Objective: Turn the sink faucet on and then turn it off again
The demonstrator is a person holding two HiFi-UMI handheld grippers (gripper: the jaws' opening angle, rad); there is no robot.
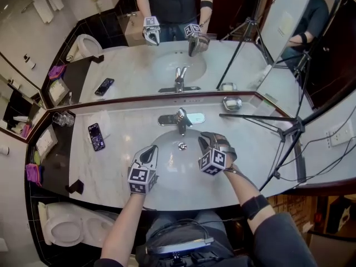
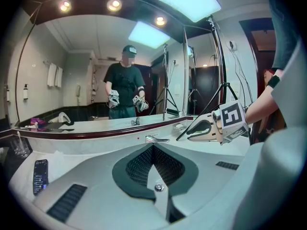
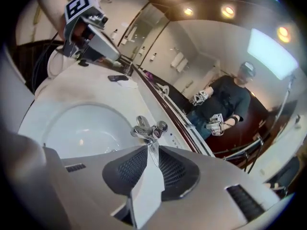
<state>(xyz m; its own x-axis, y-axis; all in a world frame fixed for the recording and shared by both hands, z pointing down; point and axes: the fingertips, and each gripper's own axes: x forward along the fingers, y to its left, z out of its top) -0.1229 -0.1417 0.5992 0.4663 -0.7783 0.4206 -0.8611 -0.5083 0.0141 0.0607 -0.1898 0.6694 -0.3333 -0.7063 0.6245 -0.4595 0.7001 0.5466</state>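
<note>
A white sink (image 1: pixel 178 174) sits in a pale marble table (image 1: pixel 119 168), and a big mirror (image 1: pixel 167 54) stands at the back of it. The shiny faucet (image 1: pixel 181 121) is on the table just behind the sink bowl, in the middle, close to the mirror's dark edge. I cannot tell if water is running.

The person holds one set of tongs in each hand. The left tongs (image 1: pixel 149 153) hang over the front left part of the bowl, well apart from the faucet. Their two tips are pressed together and pinch nothing. The right tongs (image 1: pixel 204 142) hang over the back right part of the bowl, near the faucet but not touching it. Their tips are spread a little, with nothing between them (in the right gripper view the faucet shows just past the tips). That view is also tipped to one side.

A dark phone (image 1: pixel 96 136) lies flat on the table to the left of the sink. Some clear glasses (image 1: pixel 63 118) stand in the far left corner. A small soap dish (image 1: pixel 232 103) sits at the back on the right, and a black tripod (image 1: pixel 289 129) leans over that end. A white toilet (image 1: pixel 67 227) is down on the left, below the table.
</note>
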